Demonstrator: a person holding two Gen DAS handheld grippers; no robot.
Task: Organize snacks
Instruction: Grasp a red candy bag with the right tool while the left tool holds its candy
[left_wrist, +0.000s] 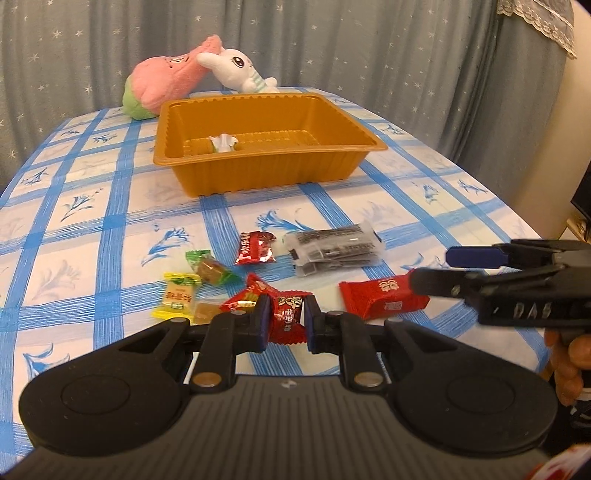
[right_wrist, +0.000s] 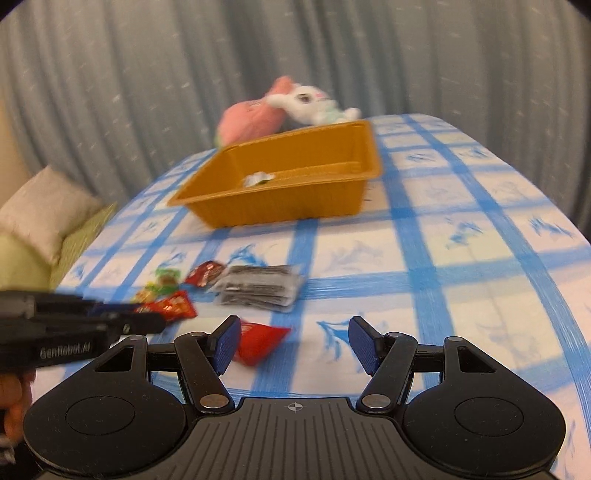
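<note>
the left gripper (left_wrist: 286, 321) is clamped tight on a small red candy (left_wrist: 287, 318), its blue pads (left_wrist: 264, 322) pressing the wrapper from both sides. the right gripper (right_wrist: 293, 341) stands about half open with nothing between its pads, only tablecloth (right_wrist: 461, 280) showing in the gap; a red snack pack (right_wrist: 260, 341) lies just beside its left pad.

the orange tray (left_wrist: 266, 173) sits toward the far side of the table, with one pale wrapped sweet (left_wrist: 222, 143) inside it. the other snacks lie on the cloth on the near side of the tray: another red candy (left_wrist: 256, 248), a green one (left_wrist: 210, 266), a yellow one (left_wrist: 177, 299), and a clear packet of dark sticks (left_wrist: 334, 251). behind the tray lie a pink plush toy (left_wrist: 166, 79) and a white rabbit plush (left_wrist: 238, 68).
</note>
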